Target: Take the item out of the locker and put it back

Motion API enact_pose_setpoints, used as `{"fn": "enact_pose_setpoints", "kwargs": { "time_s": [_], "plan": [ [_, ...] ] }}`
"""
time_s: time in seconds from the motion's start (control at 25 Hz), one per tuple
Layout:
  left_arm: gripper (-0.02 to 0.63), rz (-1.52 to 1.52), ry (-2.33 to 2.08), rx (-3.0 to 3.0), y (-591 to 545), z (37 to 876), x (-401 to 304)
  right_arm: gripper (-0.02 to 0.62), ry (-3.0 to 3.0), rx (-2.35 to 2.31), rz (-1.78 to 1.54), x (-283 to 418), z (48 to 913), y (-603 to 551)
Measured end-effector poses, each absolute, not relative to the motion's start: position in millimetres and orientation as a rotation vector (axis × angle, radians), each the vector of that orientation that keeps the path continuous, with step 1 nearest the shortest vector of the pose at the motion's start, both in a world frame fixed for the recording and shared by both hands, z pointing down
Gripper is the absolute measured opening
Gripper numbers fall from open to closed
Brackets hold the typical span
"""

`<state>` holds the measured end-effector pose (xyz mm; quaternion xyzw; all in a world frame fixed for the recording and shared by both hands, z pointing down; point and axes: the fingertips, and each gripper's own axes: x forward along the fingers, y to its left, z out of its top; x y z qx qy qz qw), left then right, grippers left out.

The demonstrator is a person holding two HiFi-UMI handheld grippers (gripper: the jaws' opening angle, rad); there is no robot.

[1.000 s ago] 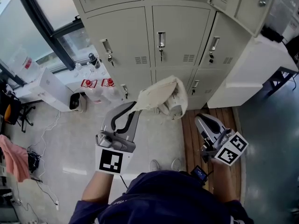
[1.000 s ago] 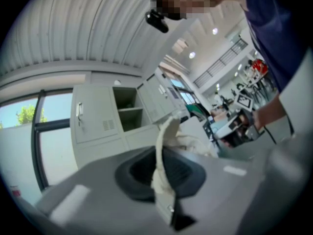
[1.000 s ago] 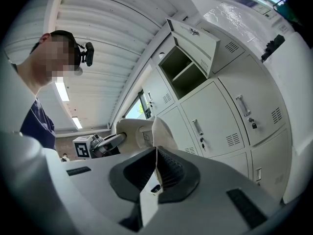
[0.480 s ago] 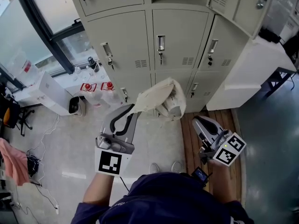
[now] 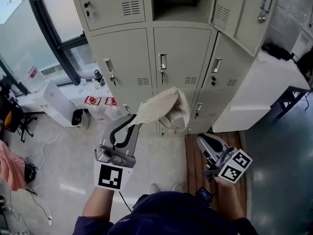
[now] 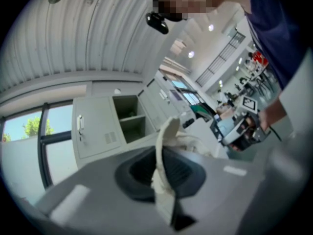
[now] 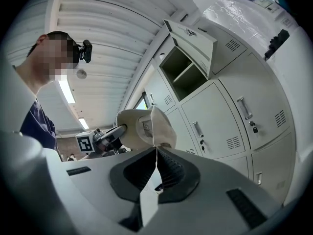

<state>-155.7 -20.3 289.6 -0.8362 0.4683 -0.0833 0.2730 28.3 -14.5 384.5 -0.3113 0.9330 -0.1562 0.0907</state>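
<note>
**Grey lockers ahead, item out and on its way back up**

Pale grey lockers (image 5: 181, 58) fill the wall. One upper compartment (image 5: 178, 1) stands open, with its door (image 5: 244, 13) swung out to the right. The cream cloth item (image 5: 164, 106), apparently a soft hat, hangs in front of the closed doors below, well clear of the opening. The left gripper (image 5: 134, 123) is clenched on one edge of it, and its own view shows the fabric pinched between the pads. The right gripper (image 5: 200, 141) sits lower and apart from the cloth, jaws together with nothing in them.

Compared with a second ago, the head view has tipped upward, so the open compartment now shows where only its lower lip did. The left gripper also carries the item a little higher against the locker doors. I judge the taking-out done and the return begun. The item must go up and forward into the opening before the clamp lets go.
</note>
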Motion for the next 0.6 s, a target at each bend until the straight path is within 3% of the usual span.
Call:
{"fn": "enact_pose_setpoints", "kwargs": {
  "time_s": [0.6],
  "plan": [
    [0.018, -0.296, 1.288, -1.976, -52.7, 215.9, -72.4, 0.006, 2.775, -0.774, -0.448, 110.7, 378.8, -47.6]
  ]
}}
